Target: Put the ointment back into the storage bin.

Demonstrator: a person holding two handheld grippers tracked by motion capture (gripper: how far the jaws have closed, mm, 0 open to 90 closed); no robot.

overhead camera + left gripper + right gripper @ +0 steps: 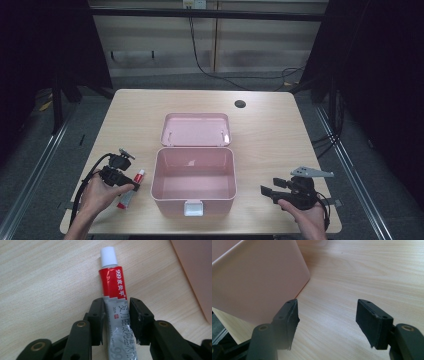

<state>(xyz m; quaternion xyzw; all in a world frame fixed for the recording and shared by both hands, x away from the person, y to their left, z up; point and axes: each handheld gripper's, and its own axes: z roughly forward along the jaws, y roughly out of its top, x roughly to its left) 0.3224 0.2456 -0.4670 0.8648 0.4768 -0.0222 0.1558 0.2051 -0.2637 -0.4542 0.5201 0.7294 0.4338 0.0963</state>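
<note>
So my left gripper (116, 315) has its jaws down either side of the one tube (113, 292) of ointment, pinching it around the grey lower half, white cap pointing away from me. The tube lies flat on the table (270, 130), just beside the left wall of the pink box (193, 200), which I'd guess is where it's headed. The lid (196, 129) is flipped back flat behind the box, so the inside is wide open (and looks empty from the high view). My right gripper (328, 323) sits off to the box's right with jaws spread on nothing, probably parked there to steady the box if needed. Count: one tube, one box, two grippers.
</note>
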